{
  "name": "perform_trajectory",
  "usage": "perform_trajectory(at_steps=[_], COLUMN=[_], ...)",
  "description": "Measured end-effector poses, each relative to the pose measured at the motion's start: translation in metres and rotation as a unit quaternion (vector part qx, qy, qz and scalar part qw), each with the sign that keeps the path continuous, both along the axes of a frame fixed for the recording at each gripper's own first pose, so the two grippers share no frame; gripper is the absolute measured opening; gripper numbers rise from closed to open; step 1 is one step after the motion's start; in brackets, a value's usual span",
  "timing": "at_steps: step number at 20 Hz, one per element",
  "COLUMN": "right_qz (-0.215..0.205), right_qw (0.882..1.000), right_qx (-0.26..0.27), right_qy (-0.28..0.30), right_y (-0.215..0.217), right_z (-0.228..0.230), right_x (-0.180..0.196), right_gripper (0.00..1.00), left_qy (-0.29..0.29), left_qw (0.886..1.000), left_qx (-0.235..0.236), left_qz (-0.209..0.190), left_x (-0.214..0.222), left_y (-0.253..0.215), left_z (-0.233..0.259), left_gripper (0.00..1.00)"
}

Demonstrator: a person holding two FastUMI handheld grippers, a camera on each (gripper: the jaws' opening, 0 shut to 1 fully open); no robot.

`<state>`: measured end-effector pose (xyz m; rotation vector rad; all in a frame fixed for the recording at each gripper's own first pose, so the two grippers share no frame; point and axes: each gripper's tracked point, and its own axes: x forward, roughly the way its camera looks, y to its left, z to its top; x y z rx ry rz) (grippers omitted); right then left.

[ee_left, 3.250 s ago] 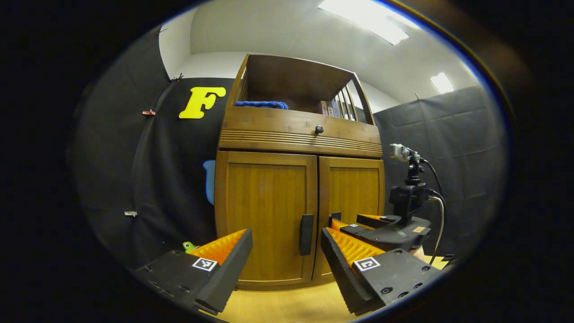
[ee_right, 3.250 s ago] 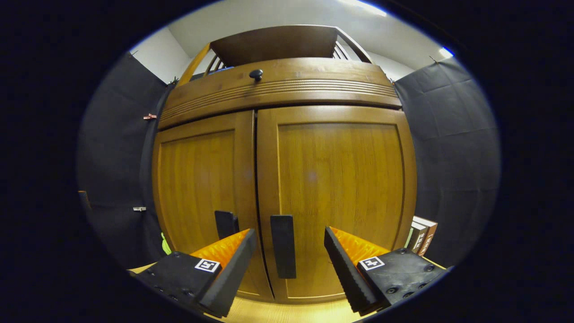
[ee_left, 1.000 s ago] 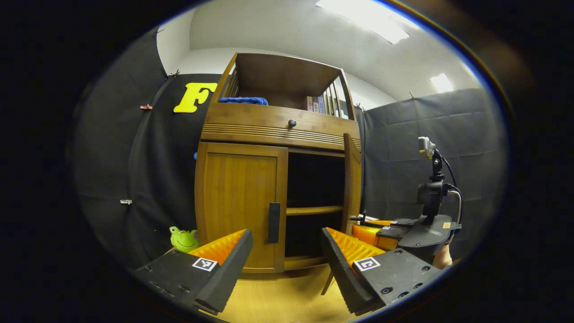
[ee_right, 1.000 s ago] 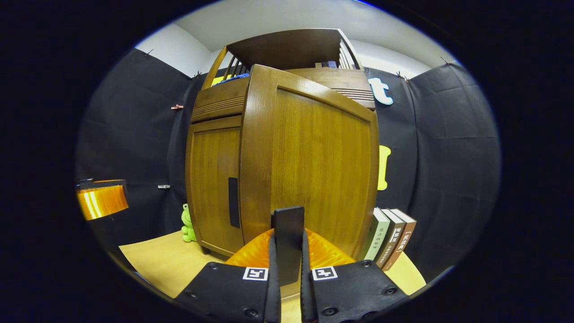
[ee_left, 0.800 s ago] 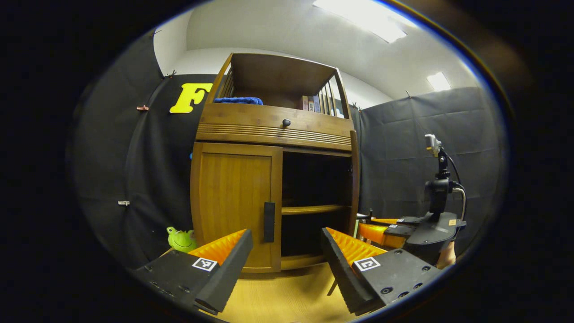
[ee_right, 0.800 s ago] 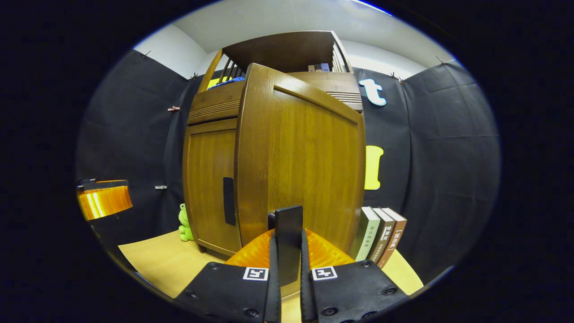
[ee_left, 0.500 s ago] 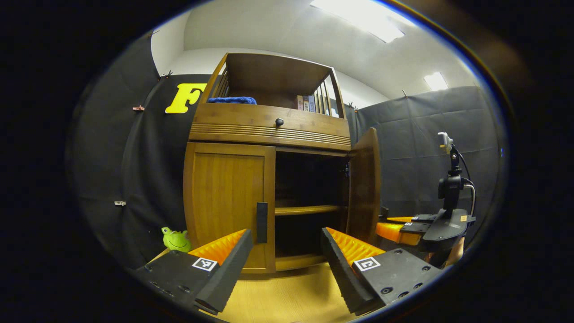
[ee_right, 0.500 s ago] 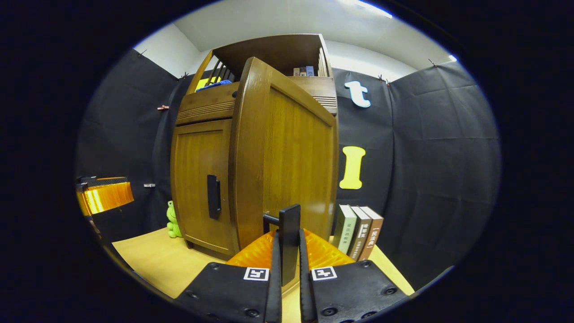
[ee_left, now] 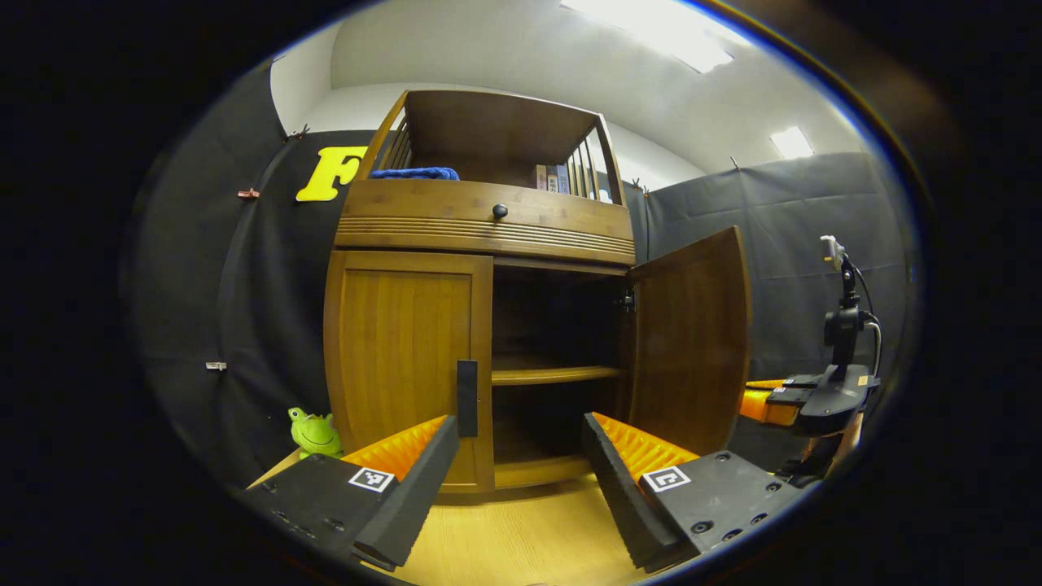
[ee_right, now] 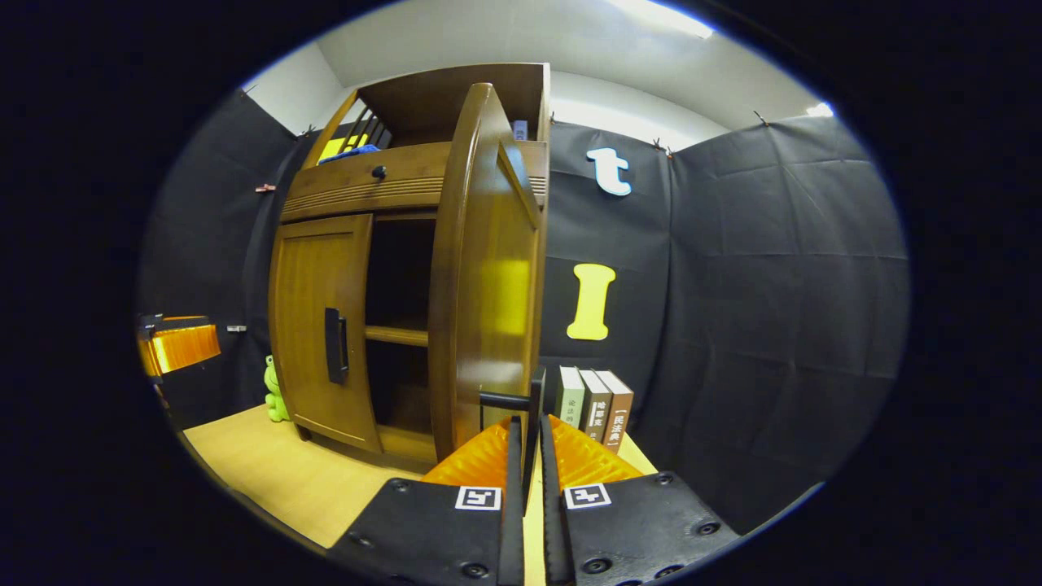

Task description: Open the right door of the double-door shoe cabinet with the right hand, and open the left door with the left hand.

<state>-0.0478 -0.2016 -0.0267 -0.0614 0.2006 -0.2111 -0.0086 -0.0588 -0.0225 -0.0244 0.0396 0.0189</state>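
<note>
In the left gripper view, the shoe cabinet (ee_left: 480,236) is brown wood with smooth doors and thin grooves cut across the drawer front. The drawer has a small round knob (ee_left: 500,212). The left door (ee_left: 403,358) is shut, with a flat dark handle (ee_left: 466,399) near its inner edge. The right door (ee_left: 692,342) stands wide open, showing a dark inside with one wooden shelf (ee_left: 545,374). The left gripper (ee_left: 517,456) is spread wide and holds nothing; there is open room between it and the cabinet. A green toy frog (ee_left: 313,431) sits beside the cabinet.

In the right gripper view, the right gripper (ee_right: 527,456) is pinched tight on the right door's handle (ee_right: 533,415), a thin dark bar. The open door (ee_right: 484,277) is seen almost edge on. Three books (ee_right: 594,407) stand upright near it; the writing on them is too small to read. The floor (ee_right: 285,480) is pale wood.
</note>
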Motion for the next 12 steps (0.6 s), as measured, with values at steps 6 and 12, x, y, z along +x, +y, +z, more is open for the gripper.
perform_trajectory(at_steps=[6,12], right_qz=[-0.018,-0.050], right_qw=[1.000,0.998], right_qx=[-0.005,-0.023], right_qy=[-0.004,-0.027], right_y=[-0.020,-0.044], right_z=[0.008,0.027], right_x=[-0.016,-0.037], right_gripper=[0.14,0.14], left_qy=[0.001,-0.002], left_qw=[1.000,1.000], left_qx=[0.003,0.002], left_qz=[-0.002,-0.001], left_x=[0.006,0.012], left_y=[-0.005,-0.009], left_z=[0.000,0.003], left_gripper=[0.94,0.93])
